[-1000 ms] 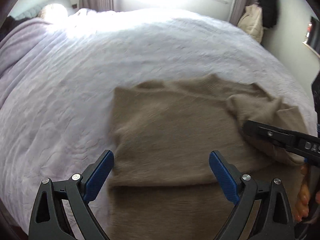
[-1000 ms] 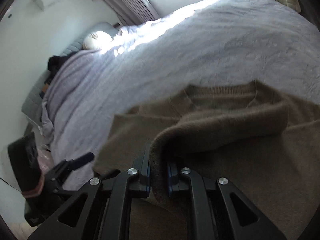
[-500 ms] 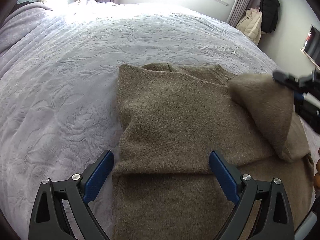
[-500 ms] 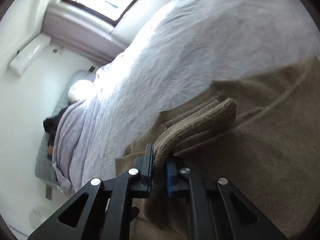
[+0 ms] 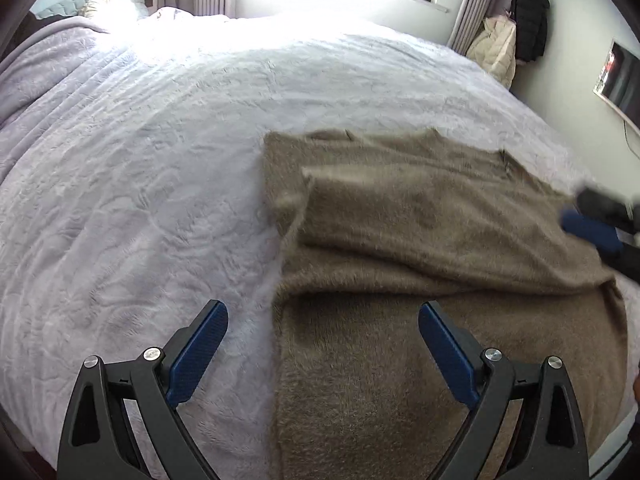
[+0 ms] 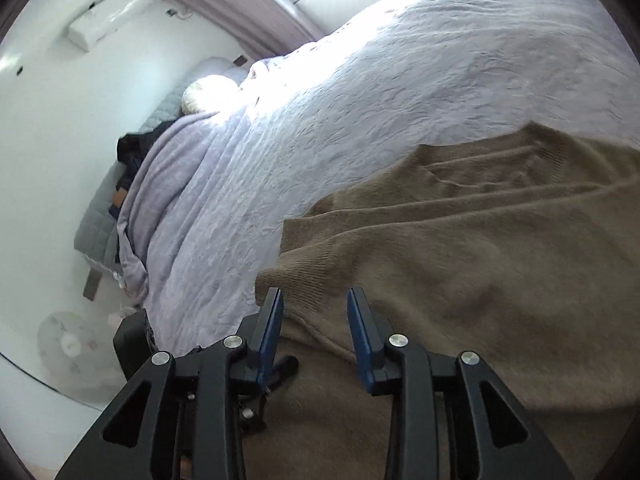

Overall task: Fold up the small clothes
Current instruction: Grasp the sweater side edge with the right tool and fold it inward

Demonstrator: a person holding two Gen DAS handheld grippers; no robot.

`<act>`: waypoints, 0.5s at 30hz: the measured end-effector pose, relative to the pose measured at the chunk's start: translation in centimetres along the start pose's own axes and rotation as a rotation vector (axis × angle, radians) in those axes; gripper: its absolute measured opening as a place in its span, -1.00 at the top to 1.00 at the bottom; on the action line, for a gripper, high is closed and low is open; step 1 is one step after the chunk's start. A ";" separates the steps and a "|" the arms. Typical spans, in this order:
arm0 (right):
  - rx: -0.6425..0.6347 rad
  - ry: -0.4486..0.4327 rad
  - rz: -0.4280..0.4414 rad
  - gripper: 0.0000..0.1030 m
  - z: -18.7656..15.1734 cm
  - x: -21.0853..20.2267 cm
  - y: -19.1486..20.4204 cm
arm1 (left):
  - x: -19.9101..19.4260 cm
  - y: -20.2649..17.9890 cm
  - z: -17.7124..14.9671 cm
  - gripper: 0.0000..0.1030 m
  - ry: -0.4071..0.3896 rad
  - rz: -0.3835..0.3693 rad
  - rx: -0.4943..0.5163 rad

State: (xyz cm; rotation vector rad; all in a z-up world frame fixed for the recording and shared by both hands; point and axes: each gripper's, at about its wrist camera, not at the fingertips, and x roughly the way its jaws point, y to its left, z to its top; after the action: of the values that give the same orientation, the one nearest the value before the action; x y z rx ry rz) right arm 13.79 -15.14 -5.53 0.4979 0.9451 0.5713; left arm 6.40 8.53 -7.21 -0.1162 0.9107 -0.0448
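Hand-held gripper, left [image 5: 323,334]: jaws spread wide, holding nothing, hovering over the sweater's near left edge.
Hand-held gripper, right [image 6: 315,320]: jaws partly apart, gripping nothing, sleeve cuff just ahead.
Bed [image 5: 160,152]: pale lavender quilt.
Sweater [image 5: 440,280]: fuzzy brown, lying on the bed, sleeve folded across the body.

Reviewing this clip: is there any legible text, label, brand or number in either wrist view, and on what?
None can be read.
Brown sweater: no tag or print shows.
Wall screen: coloured shapes at its edge, too small and blurred to read.
Air conditioner: no legible marking.
Left gripper and right gripper: no lettering visible.
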 end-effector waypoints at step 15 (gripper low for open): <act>0.522 -0.321 -0.108 0.85 -3.4 -11.7 -14.5 | 2.8 -0.3 3.7 -0.88 0.043 0.118 -0.041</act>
State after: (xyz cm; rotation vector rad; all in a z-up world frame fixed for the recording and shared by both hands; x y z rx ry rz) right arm 8.86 -33.00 -9.18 0.9684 0.8007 0.1304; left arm 11.06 8.31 -7.08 -0.0996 0.9605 0.0816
